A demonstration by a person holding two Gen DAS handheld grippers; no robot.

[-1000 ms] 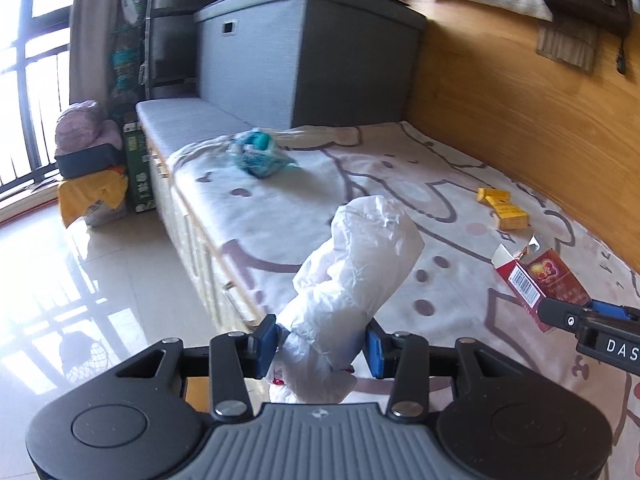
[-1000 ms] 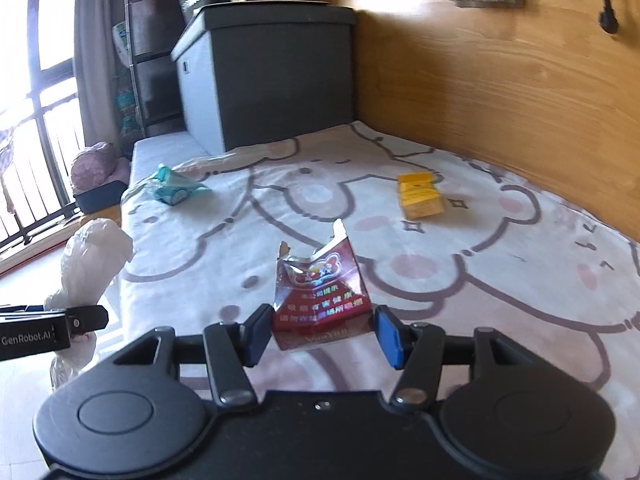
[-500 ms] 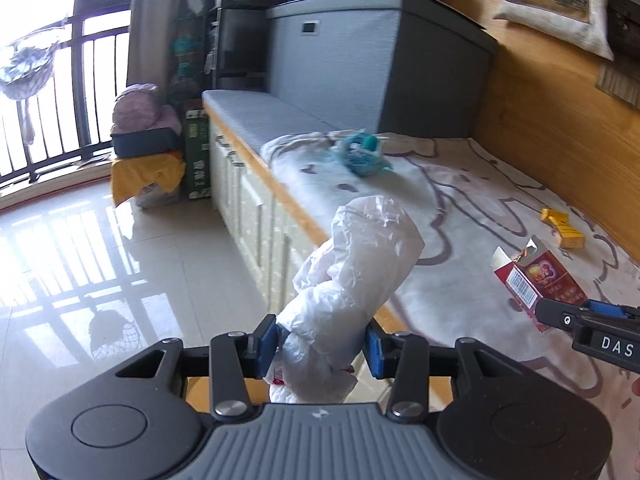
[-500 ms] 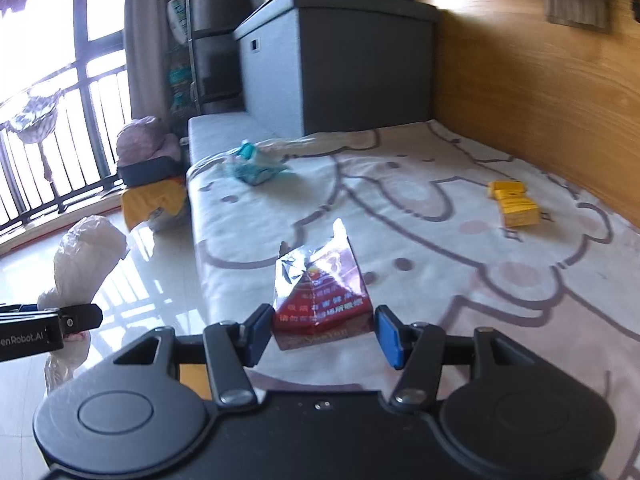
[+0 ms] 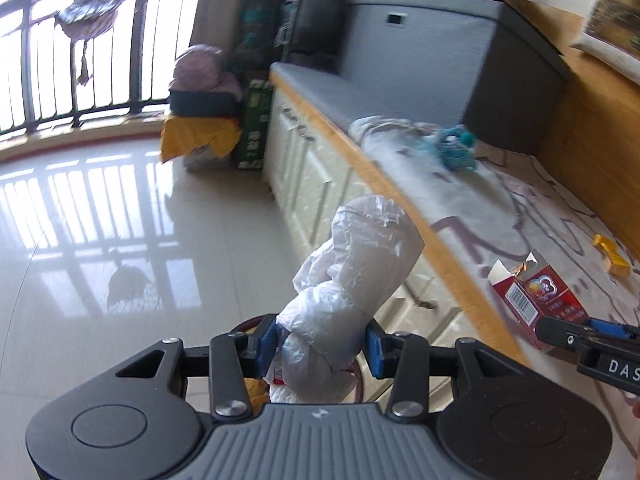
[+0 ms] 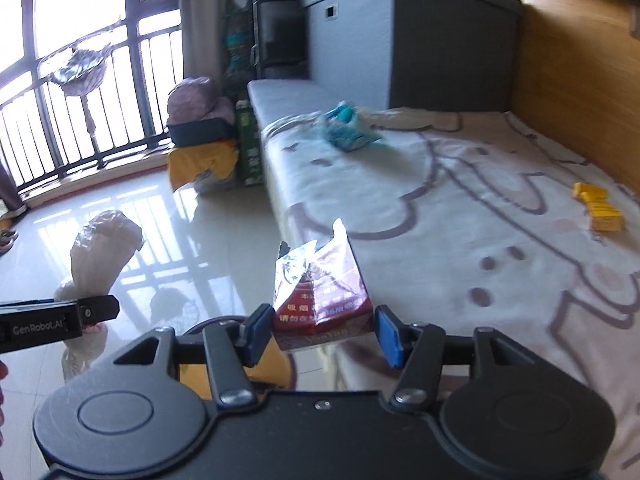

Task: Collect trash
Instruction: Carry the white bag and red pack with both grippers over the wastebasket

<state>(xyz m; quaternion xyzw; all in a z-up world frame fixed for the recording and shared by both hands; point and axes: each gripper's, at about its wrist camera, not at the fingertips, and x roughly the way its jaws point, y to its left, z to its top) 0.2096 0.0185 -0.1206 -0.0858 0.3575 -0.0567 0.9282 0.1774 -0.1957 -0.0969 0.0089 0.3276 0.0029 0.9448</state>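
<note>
My left gripper (image 5: 322, 346) is shut on a crumpled white plastic bag (image 5: 352, 276) and holds it over the tiled floor, beside the bed platform. The bag also shows at the left of the right wrist view (image 6: 104, 244). My right gripper (image 6: 320, 336) is shut on a torn red cigarette pack (image 6: 320, 296), near the bed's edge; the pack also shows in the left wrist view (image 5: 536, 304). A round bin rim (image 5: 256, 322) shows just below the left gripper. A teal wrapper (image 6: 346, 128) and a yellow box (image 6: 600, 212) lie on the bed sheet (image 6: 460, 208).
A grey storage box (image 5: 440, 52) stands at the bed's far end against the wooden wall (image 5: 592, 128). Bags and a yellow bundle (image 5: 200, 136) sit on the floor near the balcony railing (image 5: 100, 60). White cabinet fronts (image 5: 320, 184) line the platform side.
Both grippers have swung left, away from the bed toward the floor, still holding the bag and the pack. A bin rim has come into view under them.
</note>
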